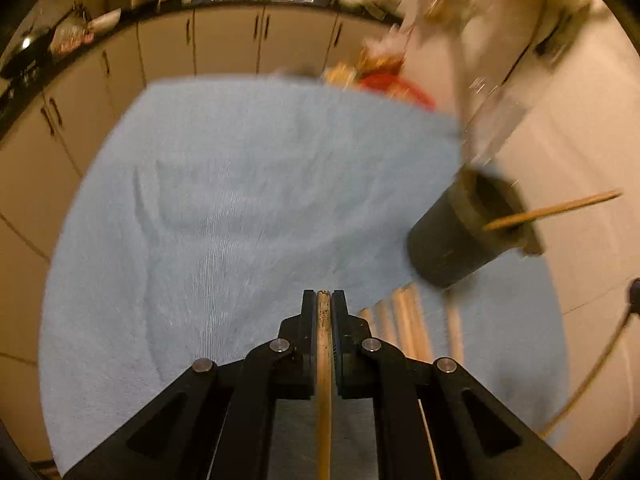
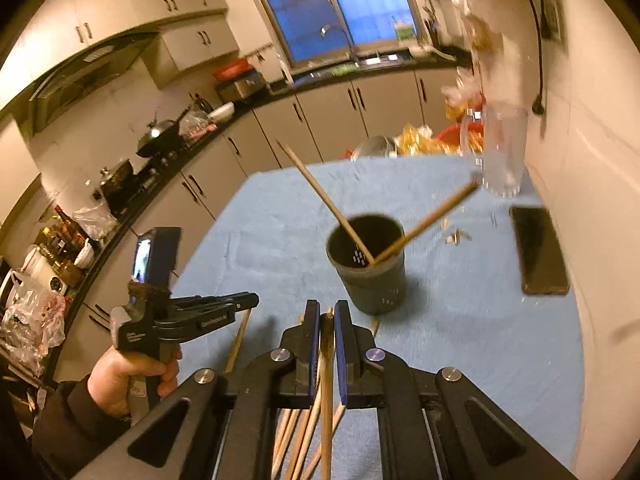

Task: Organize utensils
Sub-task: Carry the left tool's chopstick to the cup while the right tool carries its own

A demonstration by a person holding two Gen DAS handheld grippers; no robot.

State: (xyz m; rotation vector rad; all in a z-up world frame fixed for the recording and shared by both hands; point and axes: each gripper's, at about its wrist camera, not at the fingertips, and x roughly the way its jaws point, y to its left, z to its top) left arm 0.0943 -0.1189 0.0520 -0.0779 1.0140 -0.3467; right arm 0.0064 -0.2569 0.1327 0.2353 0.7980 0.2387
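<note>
Clamped between the closed jaws of the left gripper [image 1: 324,294] was a single wooden chopstick [image 1: 324,360], its shaft running back under the mechanism toward the camera; no earlier picture shows how the jaws got there. Likewise, the right gripper [image 2: 327,308] had its blue-edged jaws shut on another chopstick [image 2: 327,368], with the rest of the loose chopsticks [image 2: 300,440] fanned out on the blue cloth [image 2: 480,340] just beneath it. Ahead of both tools stood the dark cylindrical holder [image 2: 370,280], upright on the cloth, with two chopsticks already leaning in it, one slanting up to the left [image 2: 320,192] and one up to the right [image 2: 436,216]. By that count the job looked barely a quarter done: two pieces were stowed, two were in hand and off the cloth, and several more lay waiting near the table's front edge. A clear glass mug [image 2: 502,152] and a dark phone [image 2: 538,250] sat beyond and right of the holder, clear of the work. In the right wrist view a hand [image 2: 124,380] held the left tool by its grip, with a lit phone screen mounted on top. Pale lettering ran along that tool's side, too small and blurred to read, and no brand showed on the holder.
</note>
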